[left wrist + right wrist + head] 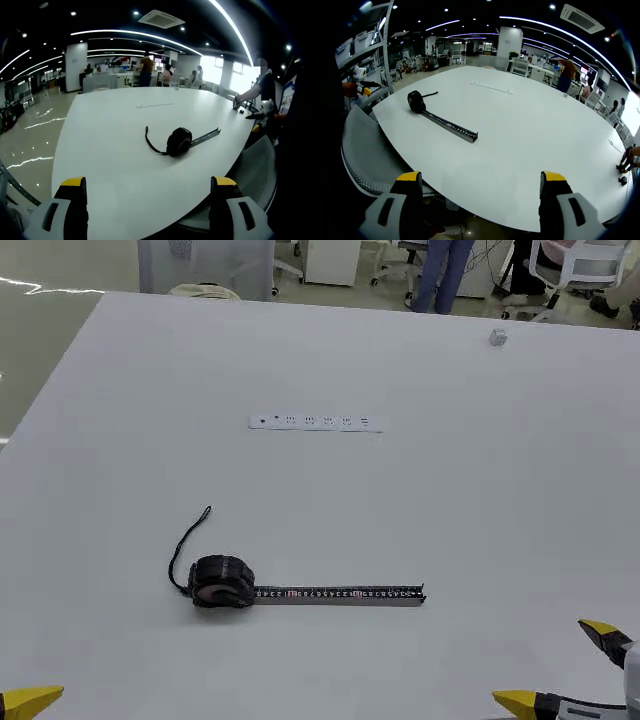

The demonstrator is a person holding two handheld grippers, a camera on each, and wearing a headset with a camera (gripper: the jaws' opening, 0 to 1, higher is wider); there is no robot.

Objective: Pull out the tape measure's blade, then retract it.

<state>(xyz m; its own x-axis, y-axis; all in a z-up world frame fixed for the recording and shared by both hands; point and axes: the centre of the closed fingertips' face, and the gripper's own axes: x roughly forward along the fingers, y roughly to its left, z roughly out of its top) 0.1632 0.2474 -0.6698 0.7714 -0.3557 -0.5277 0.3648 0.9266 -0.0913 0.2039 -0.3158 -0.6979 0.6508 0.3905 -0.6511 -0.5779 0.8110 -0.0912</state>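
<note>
**Halfway There, Nothing in Hand**

The broad white tabletop (pixel 480 490), smooth and matte, carries the work close to its near edge, left of the middle. My left hand-held gripper (pixel 148 182) and right hand-held gripper (pixel 481 176) hover off that near edge. Their yellow-tipped jaws are spread wide and hold nothing. The tape measure (pixel 220 582), a rounded black case, sits well apart from both. Its blade (pixel 340 593), a thin stiff printed strip, lies drawn out flat along the near edge toward the right corner, ending in a small hook. I judge the pull done and the retraction left.

The risks as I see them: the round case could skid on so slick a surface under a one-sided push, or slip between hard jaws. A freed blade could whip back and jerk the case. A thin black wrist cord (pixel 188 540) curls toward the far edge and might snag a jaw.
</note>
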